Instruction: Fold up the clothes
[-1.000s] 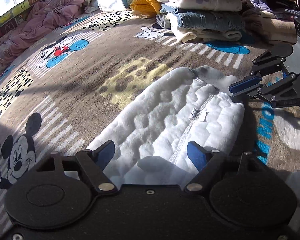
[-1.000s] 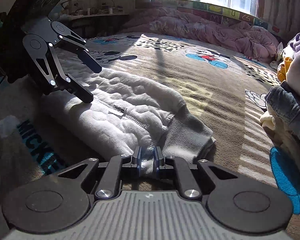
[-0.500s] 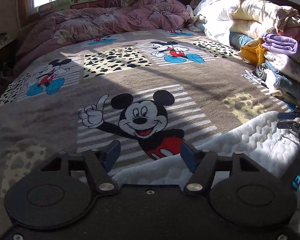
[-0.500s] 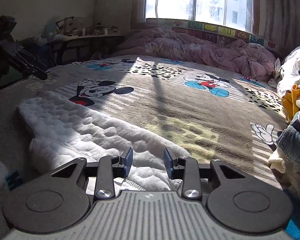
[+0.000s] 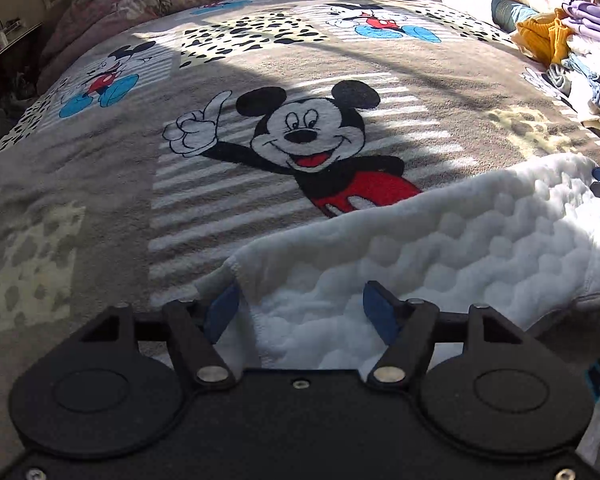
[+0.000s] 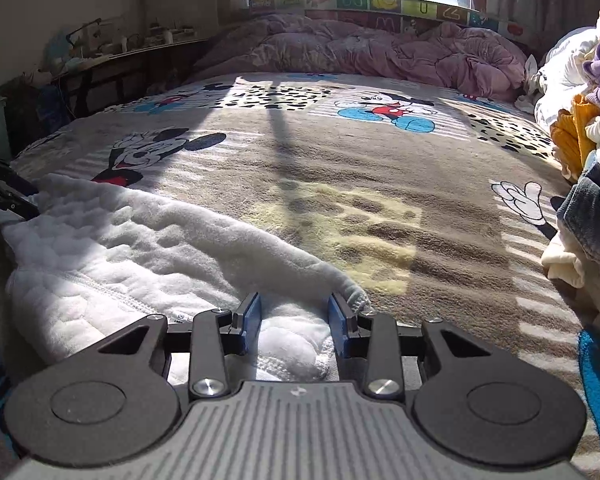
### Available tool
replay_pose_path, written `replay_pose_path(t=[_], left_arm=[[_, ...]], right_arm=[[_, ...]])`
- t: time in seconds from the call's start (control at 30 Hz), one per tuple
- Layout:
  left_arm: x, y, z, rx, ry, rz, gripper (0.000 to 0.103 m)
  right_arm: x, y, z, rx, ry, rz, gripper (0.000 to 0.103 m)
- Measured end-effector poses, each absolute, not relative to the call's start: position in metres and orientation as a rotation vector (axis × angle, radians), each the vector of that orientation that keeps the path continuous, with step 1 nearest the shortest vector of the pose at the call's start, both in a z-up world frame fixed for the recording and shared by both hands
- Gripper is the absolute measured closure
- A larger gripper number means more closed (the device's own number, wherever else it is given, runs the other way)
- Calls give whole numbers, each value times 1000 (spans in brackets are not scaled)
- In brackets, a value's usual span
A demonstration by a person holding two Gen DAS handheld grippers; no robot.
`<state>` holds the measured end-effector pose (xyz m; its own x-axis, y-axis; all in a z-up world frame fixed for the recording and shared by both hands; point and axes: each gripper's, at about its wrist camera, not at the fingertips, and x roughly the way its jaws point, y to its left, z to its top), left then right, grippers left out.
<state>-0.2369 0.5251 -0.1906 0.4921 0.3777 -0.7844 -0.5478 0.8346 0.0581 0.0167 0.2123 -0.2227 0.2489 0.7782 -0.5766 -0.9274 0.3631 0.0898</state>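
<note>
A white quilted fleece garment lies flat on the brown Mickey Mouse blanket covering the bed. The left tongs and right tongs both gape wide over its edge, gripping nothing.

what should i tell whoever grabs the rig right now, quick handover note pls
Left tool: open, its blue pads straddling one end of the white fleece garment, not clamped.
Right tool: open, straddling the other end of the garment.
Garment lies flat on the Mickey blanket; clothes pile sits to the right.
Done: garment laid out lengthwise, partly folded by the look of it.
Left: probably close both tools on the ends, fold over, then move it to the pile.
</note>
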Motion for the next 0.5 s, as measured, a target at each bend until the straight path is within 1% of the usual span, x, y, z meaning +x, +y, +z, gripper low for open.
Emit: replay_pose_path(t=[0.13,0.2,0.27,0.4,0.47,0.5], left_arm=[[-262,526,-164,-269,835,650,34],[-287,523,-152,-396,734,692,34],[-313,519,-153,-547,620,706,33],[-372,505,-194,-978,330,788,32],[-396,501,-219,-1179,209,817,32],[-407,499,-232,-1278,146,829,32]], right_arm=[[12,198,-218,-256,591,1162,65],[9,191,-216,-237,589,1150,64],[7,184,-214,-218,587,1139,64],[0,167,-212,-155,600,1121,63],[-5,156,-215,-103,622,1117,54],[-8,150,-218,-76,641,1120,52]])
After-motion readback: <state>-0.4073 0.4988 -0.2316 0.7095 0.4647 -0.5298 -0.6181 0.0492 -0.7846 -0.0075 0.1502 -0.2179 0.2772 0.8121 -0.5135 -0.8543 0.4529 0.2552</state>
